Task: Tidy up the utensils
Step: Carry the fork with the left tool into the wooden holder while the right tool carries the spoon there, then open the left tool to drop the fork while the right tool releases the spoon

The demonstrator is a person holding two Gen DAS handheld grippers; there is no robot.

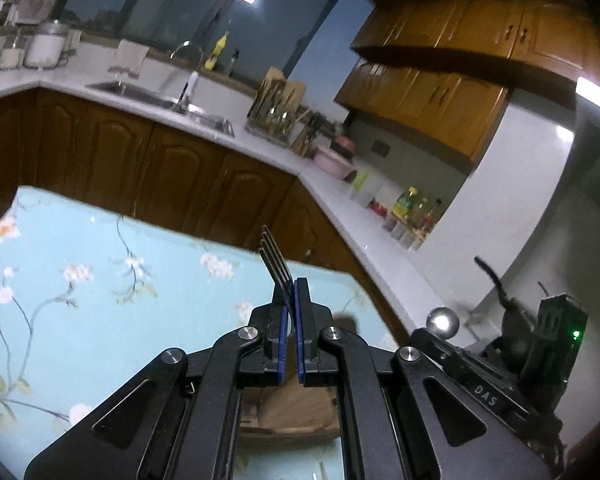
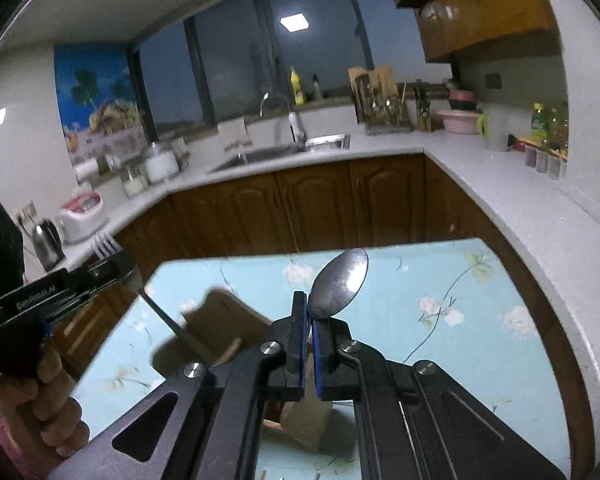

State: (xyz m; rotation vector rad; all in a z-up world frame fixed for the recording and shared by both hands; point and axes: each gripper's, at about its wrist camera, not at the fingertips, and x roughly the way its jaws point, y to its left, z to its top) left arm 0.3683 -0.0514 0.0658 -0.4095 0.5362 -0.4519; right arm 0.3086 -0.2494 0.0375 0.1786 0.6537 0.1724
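**Fork and spoon lifted, holder below**

We carry one utensil in each gripper above the table (image 1: 80, 320), which wears a pale blue flowered cloth. Our left gripper (image 1: 291, 300) has its jaws pinching a fork (image 1: 274, 258), tines up. Our right gripper (image 2: 309, 312) pinches a spoon (image 2: 342, 282) just below the bowl, which stands clear above the pads. Nearest us, under the fingers, sits a wooden holder (image 2: 228, 320), blurred in the right view and mostly hidden in the left; we cannot tell its compartments.

We judge the step to be the carry toward that holder. Next we need to bring each utensil over its opening, tip it handle-down, and only then release. The two grippers work close together, so they could knock one another.

Beyond the table's far edge run brown cabinets (image 2: 320, 200), then the white counter (image 2: 500, 188) with a sink (image 2: 268, 154), a dish rack (image 2: 384, 108) and bottles, well apart from our work.
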